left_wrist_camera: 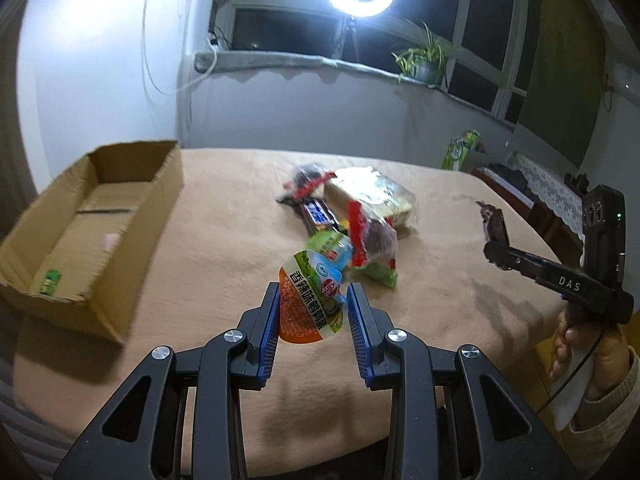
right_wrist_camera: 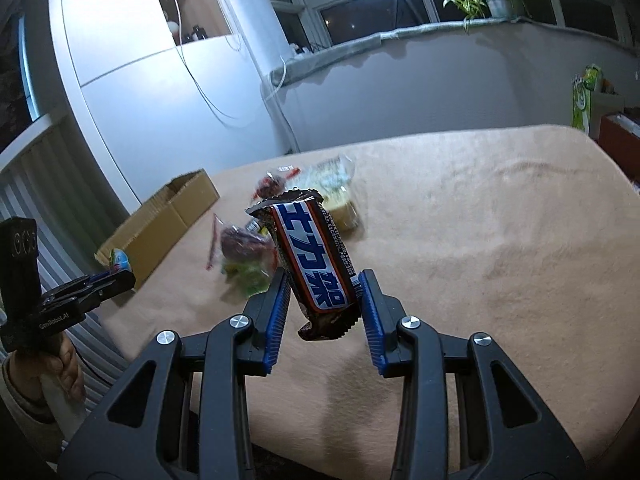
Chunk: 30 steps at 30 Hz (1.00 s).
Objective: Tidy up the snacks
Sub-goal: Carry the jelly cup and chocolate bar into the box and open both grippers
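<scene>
At the table's left edge sits the open cardboard box, with one small green packet in its near corner. The left tool is clenched on a round sealed snack cup, held off the tan cloth. Toward the middle lies the pile of snacks, a wrapped sandwich and some red and green bags. The right tool grips a chocolate bar low on its wrapper, so the bar stands tilted above the table. I'd say both items are bound for the box: carry each over the rim before letting go, one hand at a time so the tools don't collide. The pile is blurred, and I can't make out how many packets it holds.
</scene>
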Each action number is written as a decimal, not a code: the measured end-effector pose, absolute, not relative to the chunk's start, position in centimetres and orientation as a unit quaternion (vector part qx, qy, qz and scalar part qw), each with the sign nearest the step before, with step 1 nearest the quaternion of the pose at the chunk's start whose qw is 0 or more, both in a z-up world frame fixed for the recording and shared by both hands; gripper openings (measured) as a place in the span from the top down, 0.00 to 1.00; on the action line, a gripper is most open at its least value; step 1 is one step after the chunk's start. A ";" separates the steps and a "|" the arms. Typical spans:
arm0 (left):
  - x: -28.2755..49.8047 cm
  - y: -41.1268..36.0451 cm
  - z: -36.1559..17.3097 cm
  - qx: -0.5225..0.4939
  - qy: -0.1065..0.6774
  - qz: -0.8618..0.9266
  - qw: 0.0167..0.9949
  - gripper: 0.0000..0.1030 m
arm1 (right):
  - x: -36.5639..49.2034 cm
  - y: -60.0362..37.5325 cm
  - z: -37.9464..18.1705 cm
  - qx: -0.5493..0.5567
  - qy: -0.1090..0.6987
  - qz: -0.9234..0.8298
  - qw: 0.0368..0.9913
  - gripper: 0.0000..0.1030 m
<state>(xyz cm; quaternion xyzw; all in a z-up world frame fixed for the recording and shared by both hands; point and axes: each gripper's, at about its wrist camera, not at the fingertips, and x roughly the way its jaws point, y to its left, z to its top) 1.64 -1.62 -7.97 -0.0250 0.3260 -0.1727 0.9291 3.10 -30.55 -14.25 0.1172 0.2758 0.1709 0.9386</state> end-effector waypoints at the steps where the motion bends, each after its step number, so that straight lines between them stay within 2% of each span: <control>1: 1.5 -1.2 -7.8 -0.026 0.322 -0.170 0.931 0.70 | 3.1 -30.3 -14.0 0.115 0.274 0.172 0.939 0.65; 14: 1.2 7.1 -5.9 -0.066 0.278 -0.120 0.951 0.70 | 5.2 -21.6 -10.8 0.061 0.269 0.209 0.938 0.65; 30: 4.2 16.0 -6.9 -0.103 0.264 -0.080 0.955 0.70 | 10.7 -6.6 -9.6 -0.018 0.282 0.298 0.912 0.65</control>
